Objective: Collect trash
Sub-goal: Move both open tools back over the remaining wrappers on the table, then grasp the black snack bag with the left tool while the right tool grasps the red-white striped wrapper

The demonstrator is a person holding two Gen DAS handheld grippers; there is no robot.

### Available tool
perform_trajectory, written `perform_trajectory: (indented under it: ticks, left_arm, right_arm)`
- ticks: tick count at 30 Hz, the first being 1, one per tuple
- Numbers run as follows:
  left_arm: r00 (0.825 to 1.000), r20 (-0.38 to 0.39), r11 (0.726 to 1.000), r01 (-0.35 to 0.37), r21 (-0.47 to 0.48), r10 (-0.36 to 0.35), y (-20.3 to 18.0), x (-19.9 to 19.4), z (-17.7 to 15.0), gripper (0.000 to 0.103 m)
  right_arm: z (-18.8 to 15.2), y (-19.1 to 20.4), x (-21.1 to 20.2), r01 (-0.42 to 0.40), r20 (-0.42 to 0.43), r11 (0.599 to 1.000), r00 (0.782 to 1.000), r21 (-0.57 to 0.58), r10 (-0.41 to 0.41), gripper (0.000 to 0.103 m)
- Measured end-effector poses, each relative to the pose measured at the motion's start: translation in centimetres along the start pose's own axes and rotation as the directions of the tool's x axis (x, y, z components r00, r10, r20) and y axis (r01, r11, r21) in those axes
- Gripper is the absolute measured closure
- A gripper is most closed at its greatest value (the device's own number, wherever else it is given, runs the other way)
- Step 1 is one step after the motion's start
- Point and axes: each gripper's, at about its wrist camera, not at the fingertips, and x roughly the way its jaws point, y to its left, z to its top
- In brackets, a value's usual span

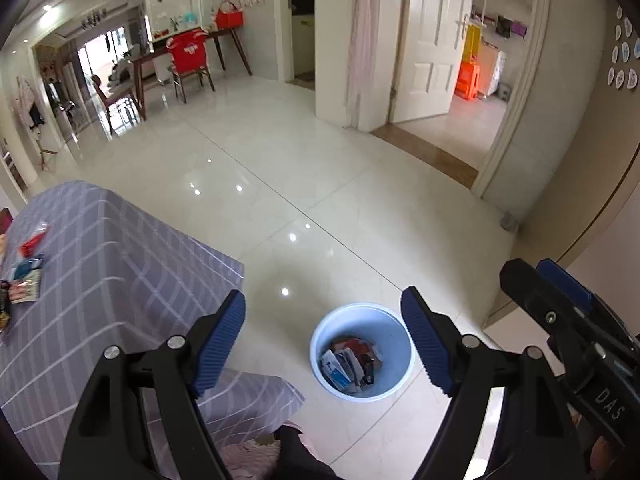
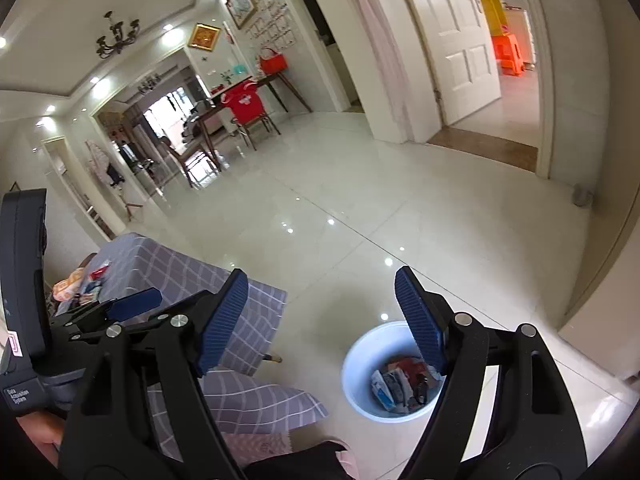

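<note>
A light blue bin (image 1: 362,350) stands on the white tiled floor and holds several wrappers (image 1: 350,364). My left gripper (image 1: 323,338) is open and empty, high above the bin. My right gripper (image 2: 322,316) is open and empty too, above and left of the bin (image 2: 394,372). It also shows at the right edge of the left wrist view (image 1: 560,300). More wrappers (image 1: 26,270) lie on the table with the grey checked cloth (image 1: 120,264) at the left. In the right wrist view they are small (image 2: 94,284), partly behind the left gripper (image 2: 132,304).
The table corner (image 2: 264,300) sits close to the bin's left. A beige wall and cabinet (image 1: 592,240) stand to the right. Glossy floor (image 1: 280,168) stretches ahead to a doorway (image 1: 448,92) and a dining table with chairs (image 1: 172,64).
</note>
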Motion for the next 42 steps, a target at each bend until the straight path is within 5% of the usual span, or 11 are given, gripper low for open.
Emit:
perform_trajectory:
  ticks: [23,34,42]
  left_arm:
    - [0.965,0.161,0.967,-0.177,-0.182,0.207,15.0,-14.9,-5.2,0.025]
    - [0.935,0.100,0.895,-0.289,-0.340,0.340,27.4,-17.6,-10.7,0.024]
    - [0.942,0.061,0.847,-0.267,-0.460,0.330,34.7,-17.3,-13.3,0.024]
  right_arm:
    - [-2.2,18.1,-4.1,-0.245,-0.036,0.944,0.969,-0.221,0.244,0.027]
    - [-5.9,28.7,-0.2,-0.362,-0.202,0.876,0.929,-0.319,0.310,0.026]
    - [-8.3,33.2,3.9,-0.392,-0.309,0.842,0.907,-0.372,0.285,0.026]
